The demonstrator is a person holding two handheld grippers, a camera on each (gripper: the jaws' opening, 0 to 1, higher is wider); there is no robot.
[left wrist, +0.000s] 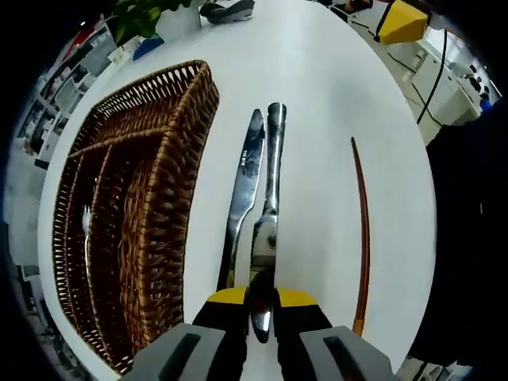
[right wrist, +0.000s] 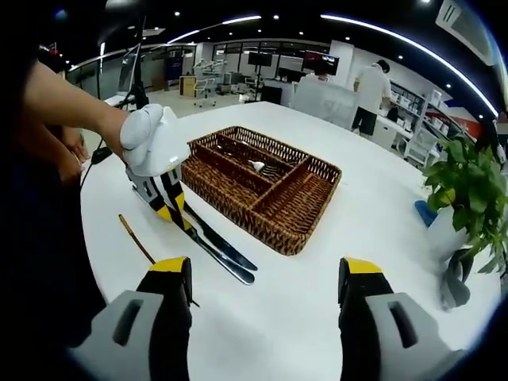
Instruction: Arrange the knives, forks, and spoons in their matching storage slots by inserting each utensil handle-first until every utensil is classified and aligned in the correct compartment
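The utensil in my left claw is a steel piece lying flat on the white bench, its handle pointing away from me and its other end pinched between my two yellow-tipped jaws, which are closed on it. I cannot tell from the pinched end whether it is a fork or a spoon. Just beside it on its left lies a table knife, nearly parallel and touching or almost touching it along the middle. The knife lies between my utensil and the wicker tray, close to the tray's near wall. The tray is a brown woven basket split by woven walls into long slots and one shorter cross slot; one steel utensil already lies in one of the long slots. To the right of my utensil, well apart, a thin brown stick lies on the bench.

In the right gripper view, my right claw hangs above the bench with its jaws wide apart and nothing between them. Ahead of it I see my gloved hand holding the left claw down over the two steel pieces, with the tray just beyond them. A potted plant stands at the bench edge to the right, and two people stand at the far counters.
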